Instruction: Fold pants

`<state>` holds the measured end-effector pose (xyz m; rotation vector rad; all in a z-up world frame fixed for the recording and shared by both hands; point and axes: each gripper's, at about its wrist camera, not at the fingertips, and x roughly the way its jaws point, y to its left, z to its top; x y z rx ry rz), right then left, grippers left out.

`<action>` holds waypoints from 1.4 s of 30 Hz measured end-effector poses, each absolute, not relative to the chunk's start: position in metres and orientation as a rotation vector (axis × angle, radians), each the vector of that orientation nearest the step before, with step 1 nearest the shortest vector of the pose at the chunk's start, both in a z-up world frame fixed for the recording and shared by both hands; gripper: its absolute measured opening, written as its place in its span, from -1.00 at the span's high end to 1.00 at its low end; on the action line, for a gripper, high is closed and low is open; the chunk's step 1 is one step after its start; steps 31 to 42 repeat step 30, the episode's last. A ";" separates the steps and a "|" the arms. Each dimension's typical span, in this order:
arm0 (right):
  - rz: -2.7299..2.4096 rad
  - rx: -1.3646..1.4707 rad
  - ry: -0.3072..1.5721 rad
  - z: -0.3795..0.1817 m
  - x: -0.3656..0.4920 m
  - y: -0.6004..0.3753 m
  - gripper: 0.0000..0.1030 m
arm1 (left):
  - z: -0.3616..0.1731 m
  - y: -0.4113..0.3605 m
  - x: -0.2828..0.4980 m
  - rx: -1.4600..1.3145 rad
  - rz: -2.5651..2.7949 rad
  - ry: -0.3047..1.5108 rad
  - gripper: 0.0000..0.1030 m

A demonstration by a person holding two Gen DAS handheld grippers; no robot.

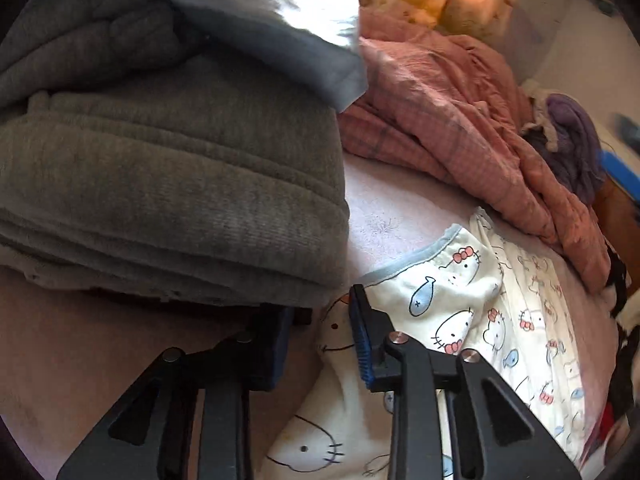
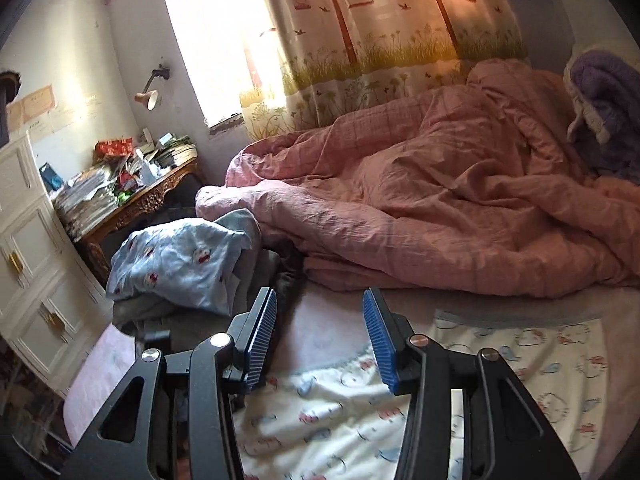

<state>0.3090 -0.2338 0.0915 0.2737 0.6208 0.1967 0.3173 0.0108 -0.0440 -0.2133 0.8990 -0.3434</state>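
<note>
The cartoon-cat print pants (image 1: 460,320) lay on the bed (image 1: 384,220), spread over the pale pink sheet, cream fabric with cat faces and blue fish and a light blue waistband edge turned toward the pink plaid duvet (image 1: 460,120). In the right wrist view the same pants (image 2: 340,412) ran from under the gripper out to the right across the sheet.

The left gripper (image 1: 320,344) was spread apart, nothing between its fingers. Its right finger sat over the pants; whether it touched the cloth could not be told. Its left finger sat just beside the lower edge of a folded grey knit garment (image 1: 168,184), which filled the left half of that view in thick stacked layers.

The right gripper (image 2: 320,340) was also spread, nothing pinched, with bare sheet and the pants' edge showing between its blue ribbed pads (image 2: 262,340).

Beyond it, a crumpled light blue printed garment (image 2: 180,260) rested on grey cloth at the bed's edge. The duvet (image 2: 440,208) was heaped along the far side, with a purple fleece blanket (image 2: 604,108) at its right end. A carved wooden tabletop (image 2: 140,200) carried stacked papers and books (image 2: 92,196). A white cabinet (image 2: 28,248) stood at left, drawers shut, contents not visible. A tree-print curtain (image 2: 360,40) hung at the bright window.
</note>
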 end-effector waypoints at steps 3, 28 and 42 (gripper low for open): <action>0.182 0.280 0.712 0.050 0.347 -0.226 0.09 | -0.051 0.018 0.321 -0.271 -0.408 0.907 0.76; 0.147 0.037 0.906 -0.017 0.332 -0.262 0.89 | -0.023 -0.038 0.229 -0.050 -0.885 0.987 0.98; 0.132 0.072 0.936 -0.023 0.330 -0.274 0.89 | -0.029 -0.055 0.219 0.059 -0.917 1.014 0.96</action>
